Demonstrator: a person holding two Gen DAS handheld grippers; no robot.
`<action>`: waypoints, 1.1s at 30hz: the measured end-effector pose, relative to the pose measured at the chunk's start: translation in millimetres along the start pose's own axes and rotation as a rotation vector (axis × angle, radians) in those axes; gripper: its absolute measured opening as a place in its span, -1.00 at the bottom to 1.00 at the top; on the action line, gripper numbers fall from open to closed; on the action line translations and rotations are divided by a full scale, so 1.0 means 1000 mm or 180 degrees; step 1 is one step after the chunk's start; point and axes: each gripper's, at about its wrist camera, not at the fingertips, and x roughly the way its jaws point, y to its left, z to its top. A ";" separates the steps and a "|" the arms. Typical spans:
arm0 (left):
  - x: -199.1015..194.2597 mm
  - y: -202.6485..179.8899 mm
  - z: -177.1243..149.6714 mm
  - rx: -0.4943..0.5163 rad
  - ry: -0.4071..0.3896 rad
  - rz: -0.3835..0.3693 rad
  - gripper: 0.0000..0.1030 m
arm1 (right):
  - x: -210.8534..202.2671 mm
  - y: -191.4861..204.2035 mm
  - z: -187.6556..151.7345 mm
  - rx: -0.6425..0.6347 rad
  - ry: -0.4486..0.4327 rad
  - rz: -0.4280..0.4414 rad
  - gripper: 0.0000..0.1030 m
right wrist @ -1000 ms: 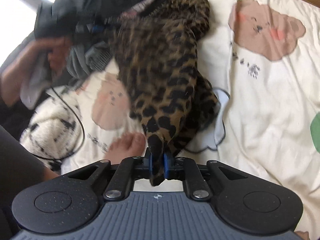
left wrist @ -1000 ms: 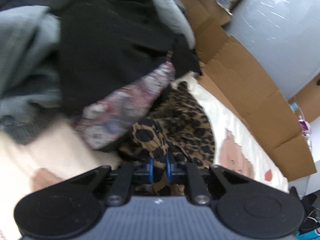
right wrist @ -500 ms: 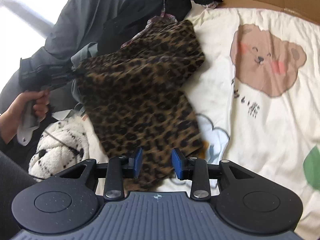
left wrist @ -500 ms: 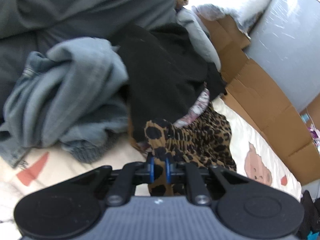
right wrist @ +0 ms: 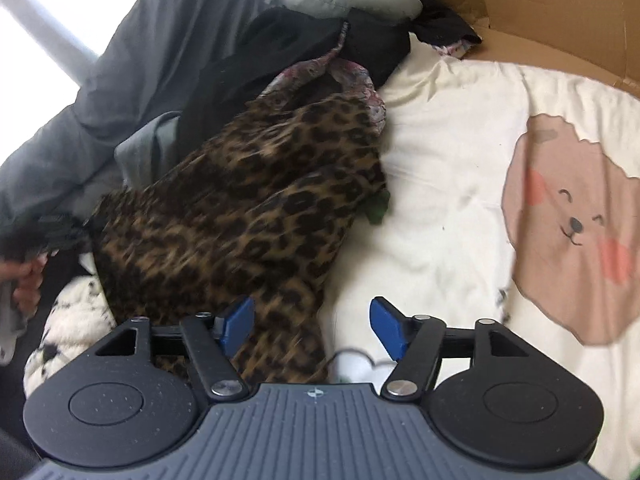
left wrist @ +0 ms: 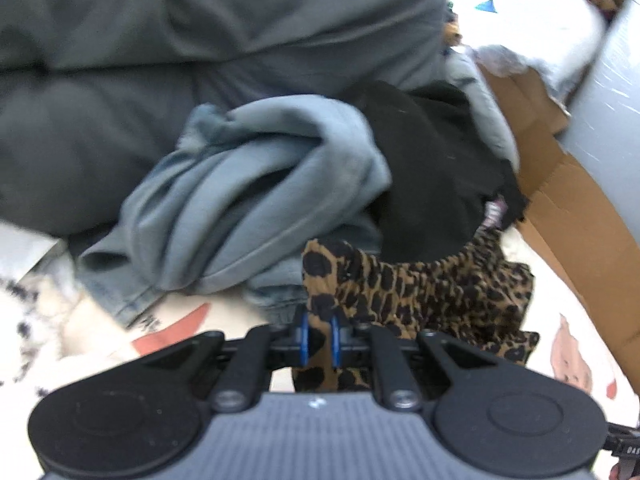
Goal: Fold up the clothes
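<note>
A leopard-print garment (right wrist: pixel 248 208) lies stretched across the cream bear-print bedsheet (right wrist: pixel 452 184), reaching from the clothes pile down to my right gripper. My left gripper (left wrist: pixel 319 338) is shut on a corner of the leopard-print garment (left wrist: pixel 420 288), its blue pads pinching the cloth. My right gripper (right wrist: pixel 314 326) has its jaws opening wide. The garment's near end lies under its left pad and partly between the pads, and they do not press on it. In the right wrist view the left gripper (right wrist: pixel 56 232) shows blurred at the far left edge, held by a hand (right wrist: pixel 24 280).
A pile holds light-blue jeans (left wrist: pixel 256 200), a black garment (left wrist: pixel 432 168) and a patterned pink cloth (right wrist: pixel 340 76). A large grey duvet (left wrist: pixel 200 40) lies behind. Brown cardboard (left wrist: pixel 568 200) lines the bed's far side. A white spotted plush (right wrist: pixel 68 316) sits at lower left.
My right gripper has let go of the leopard garment and opened wide. The left gripper pulled its corner away to the left, spreading the garment over the sheet.
</note>
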 end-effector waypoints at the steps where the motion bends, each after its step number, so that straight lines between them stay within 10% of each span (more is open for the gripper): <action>1: 0.001 0.005 -0.001 -0.0033 0.0006 0.0024 -0.78 | 0.008 0.000 0.004 0.0018 0.0014 0.0017 0.41; 24: 0.018 0.038 -0.022 -0.0444 0.0050 -0.0099 -0.77 | 0.136 -0.031 0.072 0.1371 -0.0174 0.0040 0.65; 25: 0.019 0.037 -0.023 -0.0459 0.0054 -0.0107 -0.78 | 0.140 -0.033 0.072 0.1438 -0.0188 0.0029 0.60; 29: 0.023 0.036 -0.026 -0.0501 0.0095 -0.0210 -0.77 | 0.150 -0.042 0.070 0.1598 -0.0040 -0.0002 -0.81; 33: 0.025 0.032 -0.026 -0.0481 0.0096 -0.0260 -0.77 | 0.134 -0.032 0.071 0.1260 -0.0015 -0.0064 -0.91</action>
